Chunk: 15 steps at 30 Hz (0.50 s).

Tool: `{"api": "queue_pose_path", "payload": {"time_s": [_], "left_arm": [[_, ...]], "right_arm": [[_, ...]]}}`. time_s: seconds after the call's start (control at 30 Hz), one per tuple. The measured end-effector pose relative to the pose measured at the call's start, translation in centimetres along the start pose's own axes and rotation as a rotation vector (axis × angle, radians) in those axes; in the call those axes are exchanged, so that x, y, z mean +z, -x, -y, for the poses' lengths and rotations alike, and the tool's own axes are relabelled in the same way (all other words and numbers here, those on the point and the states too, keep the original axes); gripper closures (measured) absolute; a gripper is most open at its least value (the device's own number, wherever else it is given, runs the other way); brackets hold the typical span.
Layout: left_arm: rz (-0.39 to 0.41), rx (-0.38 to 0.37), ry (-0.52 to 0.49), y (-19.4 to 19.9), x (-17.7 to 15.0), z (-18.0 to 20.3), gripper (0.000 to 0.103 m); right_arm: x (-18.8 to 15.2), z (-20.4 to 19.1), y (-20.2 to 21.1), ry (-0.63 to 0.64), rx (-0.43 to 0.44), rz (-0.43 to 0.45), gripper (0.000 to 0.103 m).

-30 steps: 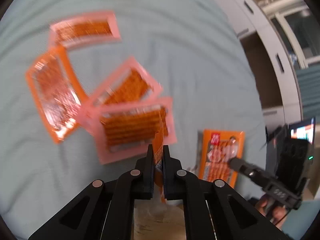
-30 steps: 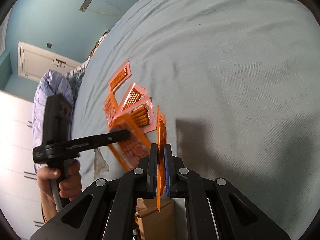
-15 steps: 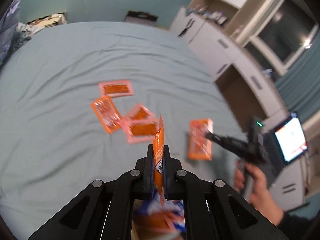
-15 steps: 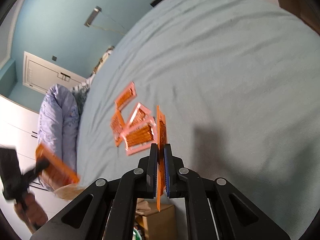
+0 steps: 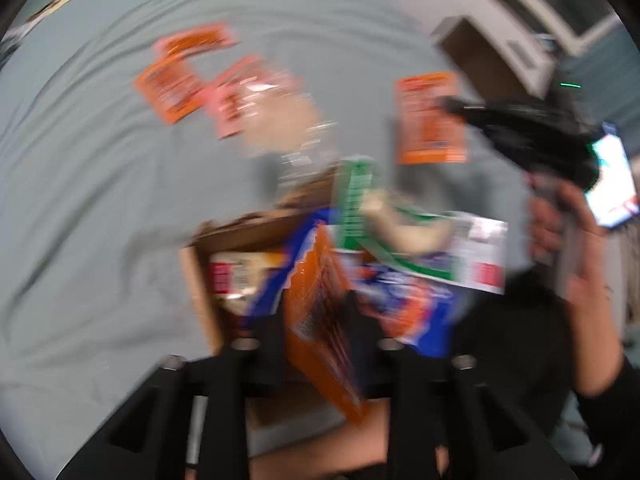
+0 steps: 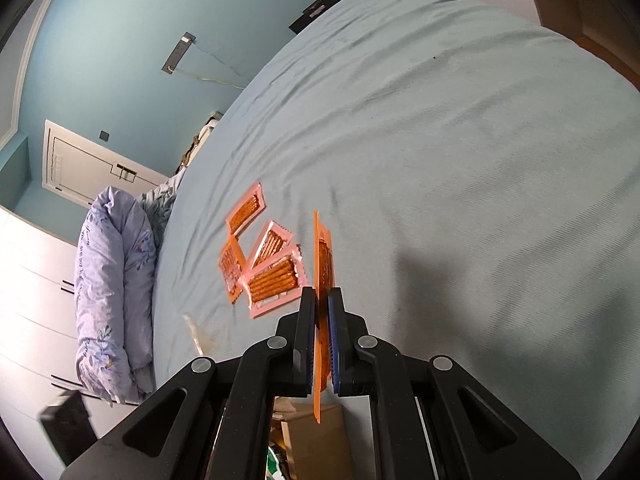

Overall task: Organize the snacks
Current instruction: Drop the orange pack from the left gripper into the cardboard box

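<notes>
The left gripper (image 5: pixel 316 320) points steeply down over an open cardboard box (image 5: pixel 200 280); its fingers have just been parting, an orange packet (image 5: pixel 320 320) between them, seemingly loose in the blur. The right gripper (image 6: pixel 320 320) pinches another orange packet (image 6: pixel 322 264) edge-on above the bed (image 6: pixel 480 160), four packets (image 6: pixel 272 280) lying beside, with wide bare sheet to the right.

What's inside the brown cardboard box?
The brown cardboard box holds blurry snack bags: a blue and orange bag, a green and white packet, a red-labelled one. Whatever lies beneath them is covered.
</notes>
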<state>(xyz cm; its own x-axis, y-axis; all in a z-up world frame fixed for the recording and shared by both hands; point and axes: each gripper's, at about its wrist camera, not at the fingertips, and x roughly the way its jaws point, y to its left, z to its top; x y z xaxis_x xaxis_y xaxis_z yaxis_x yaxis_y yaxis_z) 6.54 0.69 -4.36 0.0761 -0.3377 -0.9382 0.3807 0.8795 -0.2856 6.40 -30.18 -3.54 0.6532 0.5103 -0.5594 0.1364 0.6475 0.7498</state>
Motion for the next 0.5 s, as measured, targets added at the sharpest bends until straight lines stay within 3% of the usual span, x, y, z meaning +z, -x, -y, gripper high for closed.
{"api": "queue_pose_path", "payload": {"time_s": [0.07,0.17,0.2,0.27,0.3,0.4,0.5], "left_arm": [[-0.004,0.007,0.034,-1.1,0.4,-0.8,0.052],[0.024,0.003,0.096,-0.3,0.9,-2.4,0.048],[0.037,-0.007,0.119,0.0,1.1,-2.9,0.047],[0.071,0.007,0.166,0.7,1.3,-3.9,0.033],[0.104,0.028,0.196,1.3,1.4,-4.7,0.031],[0.141,0.049,0.261,1.9,1.5,-6.3,0.031],[0.169,0.079,0.323,2.0,1.6,-7.6,0.031]], "right_arm": [[0.1,-0.3,-0.1,0.010,-0.012,-0.002,0.099],[0.0,-0.9,0.0,0.049,-0.038,0.005,0.099],[0.1,-1.2,0.1,0.061,-0.031,0.010,0.099],[0.0,-1.8,0.7,0.082,0.011,0.028,0.099],[-0.1,-2.2,1.1,0.098,0.042,0.035,0.099],[-0.6,-3.9,1.9,0.148,0.228,-0.018,0.099],[-1.9,-6.6,1.9,0.196,0.498,-0.132,0.099]]}}
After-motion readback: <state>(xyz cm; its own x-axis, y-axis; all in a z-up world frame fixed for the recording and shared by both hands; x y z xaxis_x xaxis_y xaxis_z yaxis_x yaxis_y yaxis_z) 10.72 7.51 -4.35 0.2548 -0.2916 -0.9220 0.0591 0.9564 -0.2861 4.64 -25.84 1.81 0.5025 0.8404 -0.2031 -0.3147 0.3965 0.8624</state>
